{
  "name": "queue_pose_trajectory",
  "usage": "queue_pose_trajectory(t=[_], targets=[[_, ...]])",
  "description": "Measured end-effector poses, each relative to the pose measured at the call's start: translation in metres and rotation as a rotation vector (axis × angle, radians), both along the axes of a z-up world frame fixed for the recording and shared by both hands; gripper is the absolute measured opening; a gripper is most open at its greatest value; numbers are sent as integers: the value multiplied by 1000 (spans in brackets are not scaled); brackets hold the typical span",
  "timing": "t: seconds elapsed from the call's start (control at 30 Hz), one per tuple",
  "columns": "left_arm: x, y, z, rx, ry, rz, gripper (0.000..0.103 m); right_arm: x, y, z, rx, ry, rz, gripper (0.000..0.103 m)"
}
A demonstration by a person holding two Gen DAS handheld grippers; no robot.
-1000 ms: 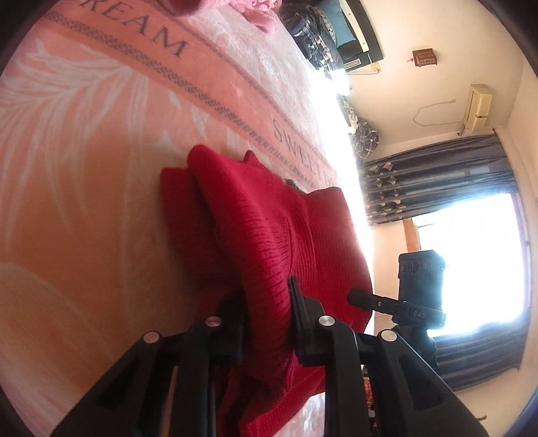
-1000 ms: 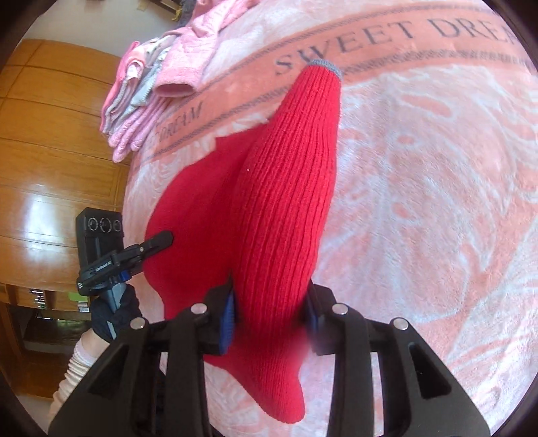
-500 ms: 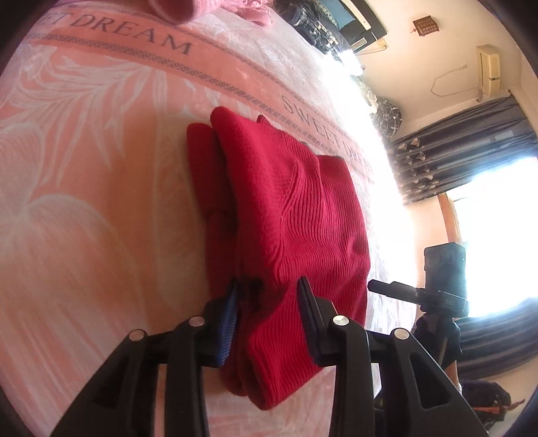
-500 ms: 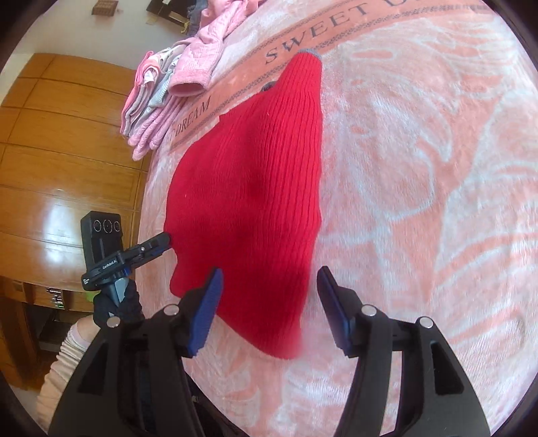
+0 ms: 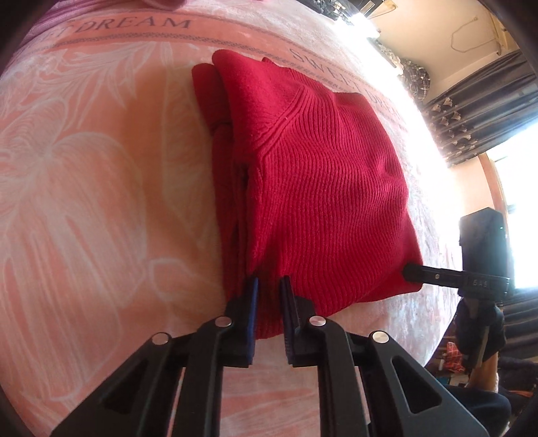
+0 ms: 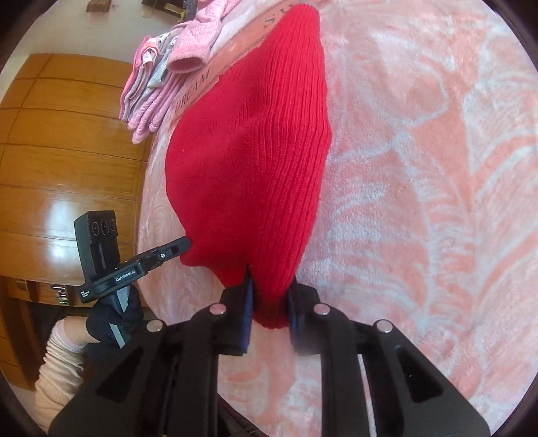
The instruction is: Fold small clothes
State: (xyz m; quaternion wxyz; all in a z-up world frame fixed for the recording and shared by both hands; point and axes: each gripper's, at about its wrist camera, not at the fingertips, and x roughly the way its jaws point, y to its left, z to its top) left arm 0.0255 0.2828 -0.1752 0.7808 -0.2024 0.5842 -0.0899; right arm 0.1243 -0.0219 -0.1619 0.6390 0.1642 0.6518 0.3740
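Observation:
A red knit sweater (image 5: 322, 188) lies folded on the pink blanket (image 5: 101, 201), its layers stacked along the left side. In the left wrist view my left gripper (image 5: 269, 302) is shut on the sweater's near edge, fabric pinched between the blue pads. The right gripper (image 5: 417, 274) shows at the sweater's near right corner. In the right wrist view the sweater (image 6: 255, 161) runs away from me in a ridge, and my right gripper (image 6: 269, 302) is shut on its near end. The left gripper (image 6: 175, 247), held by a gloved hand (image 6: 114, 319), touches the sweater's left corner.
A pile of pink and grey clothes (image 6: 161, 77) lies at the blanket's far left edge by a wooden wardrobe (image 6: 67, 151). The blanket's "SWEET DREAM" band (image 5: 134, 27) runs behind the sweater. Dark curtains (image 5: 481, 111) and a bright window stand to the right.
The lifted sweater was laid down flat on the blanket. My right gripper opened half a second ago and has shut again on the near end; my left gripper's fingers closed tighter on the edge.

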Motion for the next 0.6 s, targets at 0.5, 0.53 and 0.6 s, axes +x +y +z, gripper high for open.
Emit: queue_pose_trajectory(t=[0.5,0.53,0.6], targets=[[-20,-12,37,153,-128,-30,20,-17,10,21,-194,-130,34,26],[-26,-13,48,176,-153,-11,26,-20,9,32,-217,-169,41,29],[-39,-17,68,230,-183,26,39,-28,6,54,-263,-233,53,38]])
